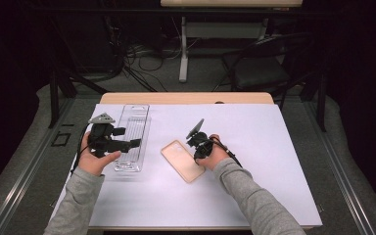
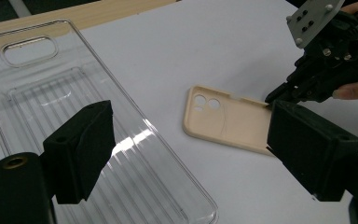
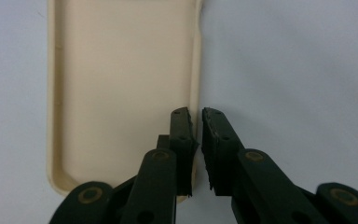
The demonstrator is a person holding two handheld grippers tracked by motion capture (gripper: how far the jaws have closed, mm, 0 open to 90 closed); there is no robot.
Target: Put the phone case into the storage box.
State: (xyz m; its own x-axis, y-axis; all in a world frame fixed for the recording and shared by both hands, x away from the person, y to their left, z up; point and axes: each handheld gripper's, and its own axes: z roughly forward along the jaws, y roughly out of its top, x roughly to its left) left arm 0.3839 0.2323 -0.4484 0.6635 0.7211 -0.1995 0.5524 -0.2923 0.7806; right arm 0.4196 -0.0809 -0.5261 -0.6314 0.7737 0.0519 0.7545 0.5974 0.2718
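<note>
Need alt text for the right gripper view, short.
The right gripper has its two black fingers pinched on the side wall of a beige plastic phone case, one finger inside the case and one outside. The case lies open side up on a white table surface, running away from the camera.

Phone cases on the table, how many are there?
1. The beige phone case lies open side up on the white sheet, with the right gripper closed on its side wall. The clear plastic tray lies to its left.

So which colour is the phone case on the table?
The phone case is pale beige, clearest in the right gripper view.
</note>
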